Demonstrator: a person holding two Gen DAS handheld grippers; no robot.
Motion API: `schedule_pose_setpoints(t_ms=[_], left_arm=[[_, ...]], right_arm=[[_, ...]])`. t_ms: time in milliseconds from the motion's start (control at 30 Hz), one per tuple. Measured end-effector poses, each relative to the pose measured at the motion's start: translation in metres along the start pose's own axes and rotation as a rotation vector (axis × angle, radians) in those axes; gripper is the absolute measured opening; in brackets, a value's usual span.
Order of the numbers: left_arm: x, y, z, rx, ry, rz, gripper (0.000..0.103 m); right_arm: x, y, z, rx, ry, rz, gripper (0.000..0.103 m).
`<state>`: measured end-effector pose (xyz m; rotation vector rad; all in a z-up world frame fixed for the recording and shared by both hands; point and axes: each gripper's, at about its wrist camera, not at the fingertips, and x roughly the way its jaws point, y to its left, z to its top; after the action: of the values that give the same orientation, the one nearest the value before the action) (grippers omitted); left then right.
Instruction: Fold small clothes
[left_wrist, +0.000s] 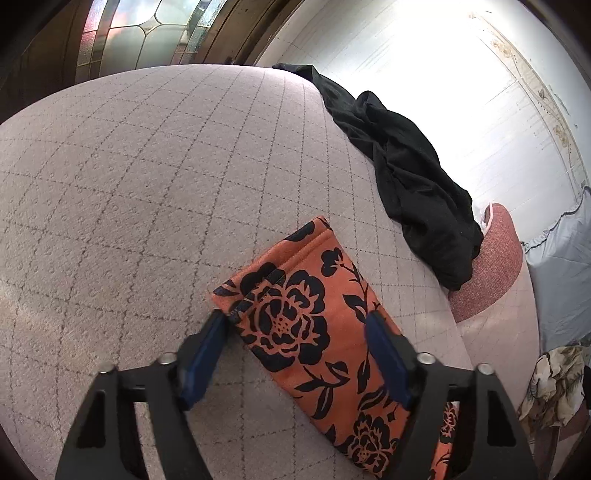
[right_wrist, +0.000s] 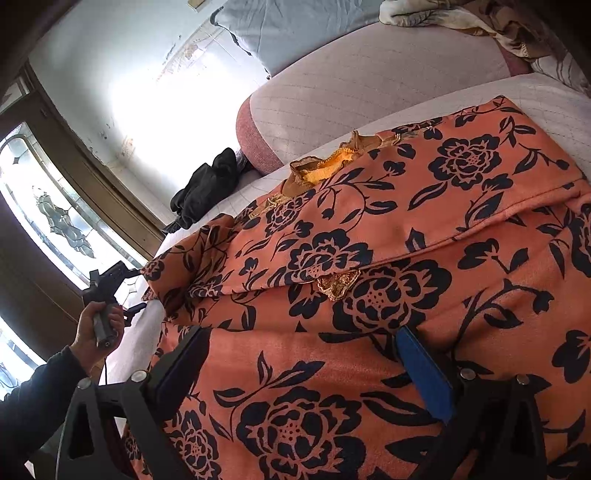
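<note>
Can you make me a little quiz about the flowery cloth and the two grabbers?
1. True or false: the orange floral garment lies on a quilted sofa cushion.
2. What lies crumpled near the sofa's far end: A a black garment, B a green towel, C a white sock?
3. Fill in: the left gripper has the garment's ____ between its fingers.

Key
1. True.
2. A, the black garment.
3. Sleeve end; the pads are not pressing on it. The right gripper stands open over the garment's body.
</note>
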<state>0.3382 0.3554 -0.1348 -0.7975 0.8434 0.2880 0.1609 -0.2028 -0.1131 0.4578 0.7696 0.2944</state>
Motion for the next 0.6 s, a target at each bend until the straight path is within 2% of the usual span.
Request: schedule_pose_setpoints(t_ms=[33, 100, 167, 233, 333, 467, 600], left_arm=[[0.007, 0.001, 0.003, 0.004, 0.028, 0.044, 0.005], [0.010, 0.005, 0.009, -0.029, 0.036, 0.037, 0.005], [-0.002, -0.003, 0.014, 0.009, -0.005, 0.080, 0.003], [-0.027, -0.019, 0.021, 0.057, -0.086, 0.103, 0.002], [-0.084, -0.056, 0.031, 0.155, -0.256, 0.129, 0.002], [-0.149, -0.125, 0.024, 0.342, -0.376, 0.061, 0.002], [-0.178, -0.205, -0.016, 0.514, -0.391, -0.069, 0.002]], right_arm=[[0.000, 0.000, 0.000, 0.000, -0.001, 0.000, 0.103], [0.001, -0.001, 0.000, 0.001, -0.002, 0.002, 0.103], [0.001, -0.001, 0.000, 0.003, -0.003, 0.004, 0.103], [0.000, -0.001, -0.001, 0.004, -0.005, 0.006, 0.103], [-0.001, -0.002, -0.001, 0.010, -0.010, 0.015, 0.103], [-0.002, -0.004, -0.001, 0.018, -0.017, 0.027, 0.102], [-0.003, -0.005, -0.001, 0.024, -0.023, 0.036, 0.102]])
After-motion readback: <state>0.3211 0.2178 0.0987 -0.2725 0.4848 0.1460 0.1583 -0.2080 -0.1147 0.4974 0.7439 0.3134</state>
